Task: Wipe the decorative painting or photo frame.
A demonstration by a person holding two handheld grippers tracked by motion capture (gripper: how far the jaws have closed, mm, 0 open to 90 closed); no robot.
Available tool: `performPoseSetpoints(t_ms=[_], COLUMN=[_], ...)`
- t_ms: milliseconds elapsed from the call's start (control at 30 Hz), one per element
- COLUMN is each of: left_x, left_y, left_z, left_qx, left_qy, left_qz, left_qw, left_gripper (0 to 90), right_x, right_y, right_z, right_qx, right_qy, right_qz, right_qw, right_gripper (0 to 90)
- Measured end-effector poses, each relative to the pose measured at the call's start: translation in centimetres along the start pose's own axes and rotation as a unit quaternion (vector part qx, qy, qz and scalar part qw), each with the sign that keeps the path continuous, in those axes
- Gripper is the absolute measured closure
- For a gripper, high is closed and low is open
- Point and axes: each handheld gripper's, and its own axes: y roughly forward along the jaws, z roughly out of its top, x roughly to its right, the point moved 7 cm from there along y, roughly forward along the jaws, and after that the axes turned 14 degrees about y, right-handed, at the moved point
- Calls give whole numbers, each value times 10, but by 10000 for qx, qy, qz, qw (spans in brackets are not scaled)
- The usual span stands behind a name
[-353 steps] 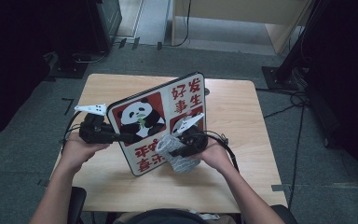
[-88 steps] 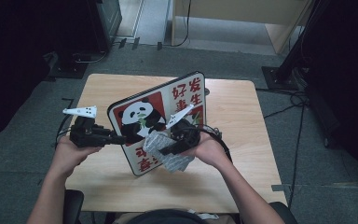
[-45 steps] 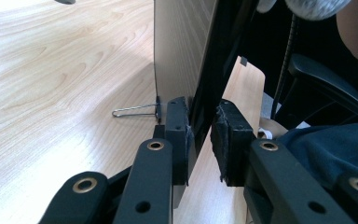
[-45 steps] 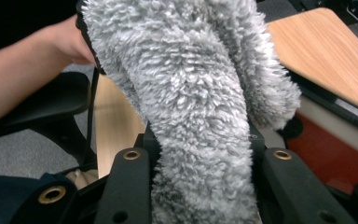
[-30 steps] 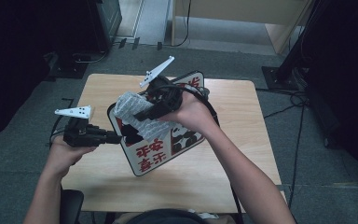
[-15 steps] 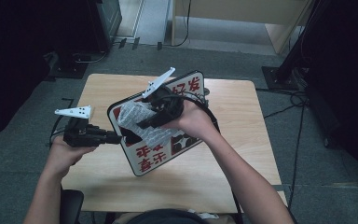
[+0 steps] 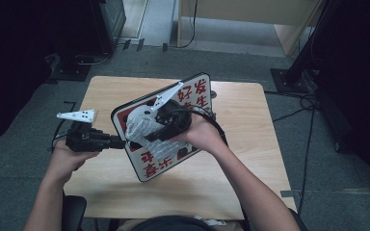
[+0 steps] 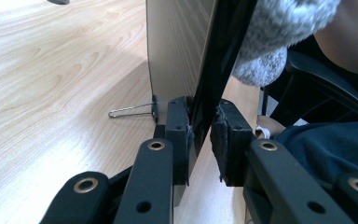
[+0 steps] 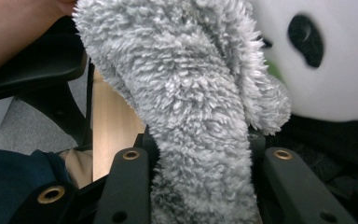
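A flat, rigid panda sign (image 7: 173,130) with a red face, dark rim and rounded corners stands tilted over the wooden table (image 7: 250,159). A shaggy grey cloth (image 7: 142,130) lies against its printed face. The right gripper (image 7: 156,132), reaching in from the right, is clamped on that cloth. The left gripper (image 8: 200,135) pinches the sign's left edge, hand level.

Lab: lone table (image 7: 250,159), floor cables (image 7: 294,103).
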Motion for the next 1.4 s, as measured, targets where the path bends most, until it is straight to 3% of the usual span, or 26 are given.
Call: performPoseSetpoints(t_ms=[567, 1400], left_x=[1, 1], left_y=[1, 1], left_z=[0, 0], left_qx=[-29, -32], left_qy=[31, 8], left_qz=[-30, -21], left_qw=[10000, 10000], left_gripper=[774, 771], right_x=[7, 19], right_y=[21, 55], right_z=[-29, -75], right_qx=[-130, -535], right_qy=[-27, 10], right_qz=[17, 37], right_qw=[9999, 9986], right_gripper=[662, 668])
